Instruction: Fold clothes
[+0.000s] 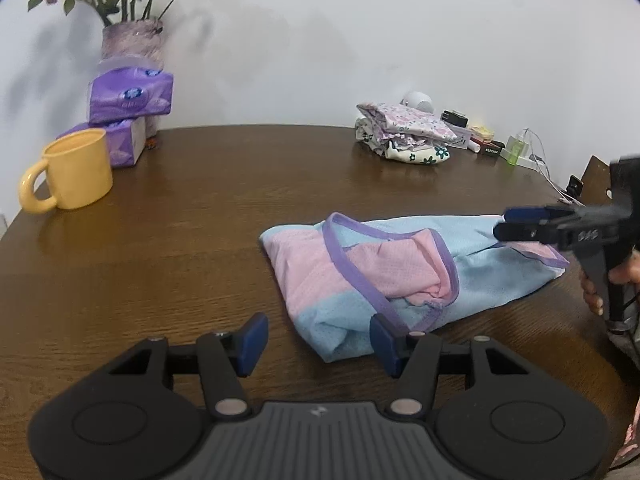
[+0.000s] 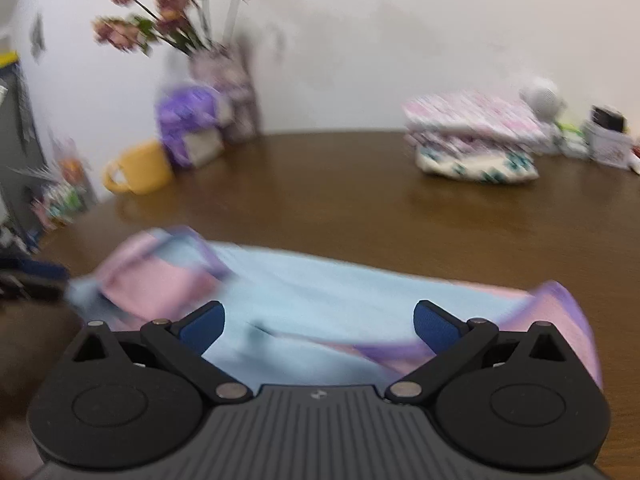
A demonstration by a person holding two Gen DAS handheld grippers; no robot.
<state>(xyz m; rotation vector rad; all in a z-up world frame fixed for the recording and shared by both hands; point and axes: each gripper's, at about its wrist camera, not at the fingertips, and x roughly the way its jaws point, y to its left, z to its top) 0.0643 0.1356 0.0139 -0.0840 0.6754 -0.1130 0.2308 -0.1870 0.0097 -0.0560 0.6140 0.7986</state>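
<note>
Presently I see the pink-and-blue garment [image 1: 404, 276] lying half-folded on the tabletop [image 1: 200, 216]. Left gripper [image 1: 318, 338]: jaws apart, empty, at the garment's near corner. Right gripper [image 2: 318, 326]: jaws spread wide above the cloth, gripping nothing.

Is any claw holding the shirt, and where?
No. The left gripper and right gripper are open; the pink-and-blue mesh garment lies unheld on the brown wooden table.

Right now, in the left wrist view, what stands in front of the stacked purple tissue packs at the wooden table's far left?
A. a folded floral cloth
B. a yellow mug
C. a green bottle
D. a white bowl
B: the yellow mug with a handle stands just in front of the stacked purple tissue packs on the brown wooden table.
</note>
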